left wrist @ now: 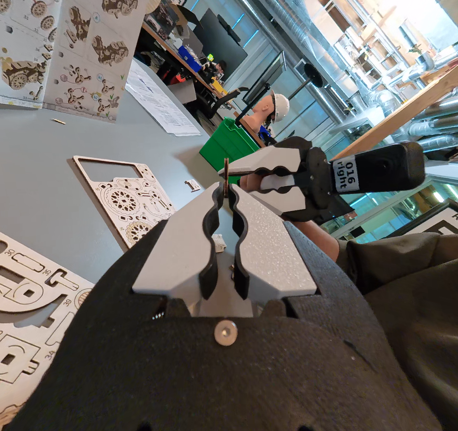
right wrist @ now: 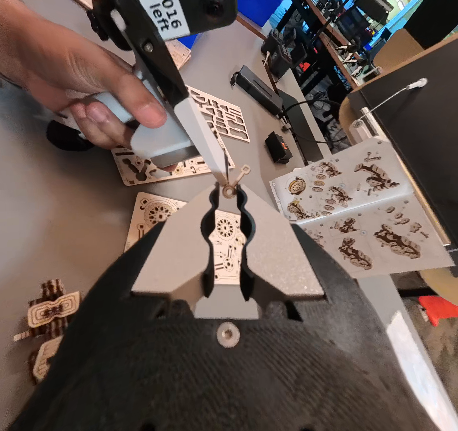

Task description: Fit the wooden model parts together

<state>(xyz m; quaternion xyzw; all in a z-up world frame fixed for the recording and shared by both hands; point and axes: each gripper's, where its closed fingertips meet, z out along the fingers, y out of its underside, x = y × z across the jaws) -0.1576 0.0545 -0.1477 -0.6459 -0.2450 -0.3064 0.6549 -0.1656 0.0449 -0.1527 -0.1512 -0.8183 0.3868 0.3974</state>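
A grey table (left wrist: 74,196) stood in a workshop with exposed silver ducts (left wrist: 285,17), wooden shelving (left wrist: 366,29) and bright glazing.

Small ring-ended wooden part (right wrist: 231,186) with slim arm, pinched aloft edgewise.

Worktop (left wrist: 49,171): grey, smooth, curved far edge.
Cut-out sheets: pale wooden sheet with wheel shapes (left wrist: 124,196) lying flat mid-worktop; a second numbered sheet (left wrist: 29,307) at near left; two more (right wrist: 223,121) (right wrist: 153,173) overlapping in the right wrist view.
Instruction sheets (right wrist: 359,208): folded, printed with model drawings, partly standing.
Printed paper (left wrist: 161,106): flat near the far edge.
Loose bits: small wooden pin (left wrist: 58,121); small offcut (left wrist: 192,185).
Part-built wooden assembly (right wrist: 49,312): on worktop, near left.
Black boxes (right wrist: 257,89) (right wrist: 277,150): cabled, by the edge.
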